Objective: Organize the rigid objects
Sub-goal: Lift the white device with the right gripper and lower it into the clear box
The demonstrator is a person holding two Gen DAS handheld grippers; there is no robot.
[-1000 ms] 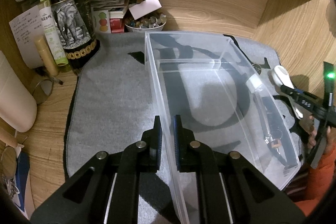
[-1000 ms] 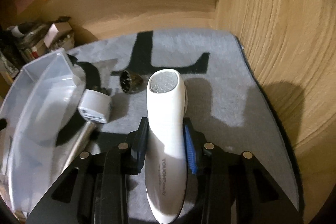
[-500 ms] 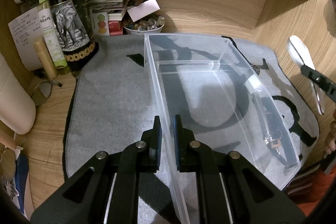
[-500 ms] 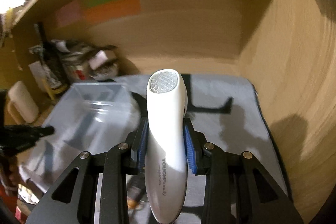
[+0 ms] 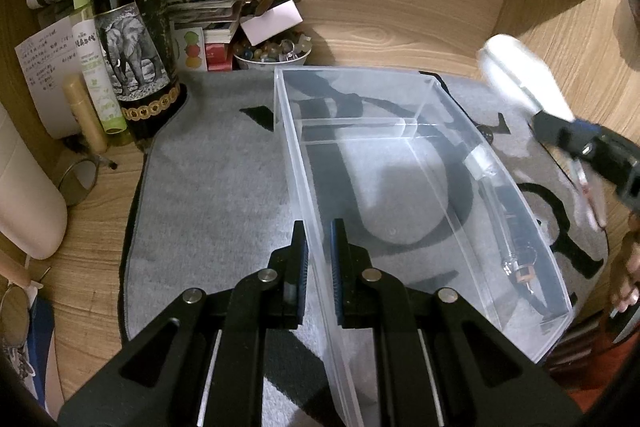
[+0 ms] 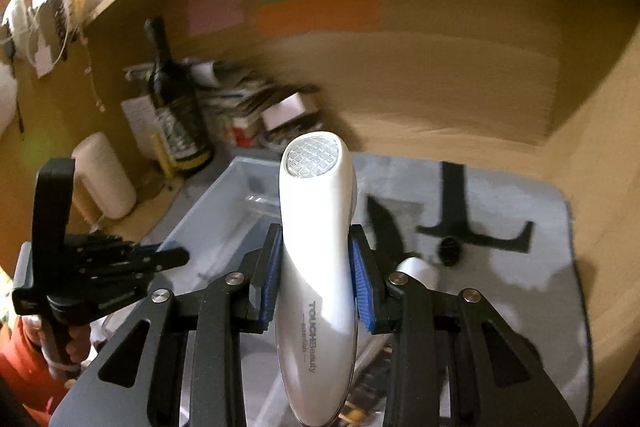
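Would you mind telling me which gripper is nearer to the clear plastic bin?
Left. The left gripper is shut on the clear plastic bin's near wall; the right gripper holds the white device in the air, apart from it.

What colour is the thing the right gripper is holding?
White, with a clear gridded window at its tip. The handheld device shows best in the right wrist view.

Wooden tabletop (image 5: 420,39): grey mat (image 5: 208,187) under clear bin (image 5: 520,211); wine bottle (image 5: 132,39), bowl of beads (image 5: 272,53), papers at back.
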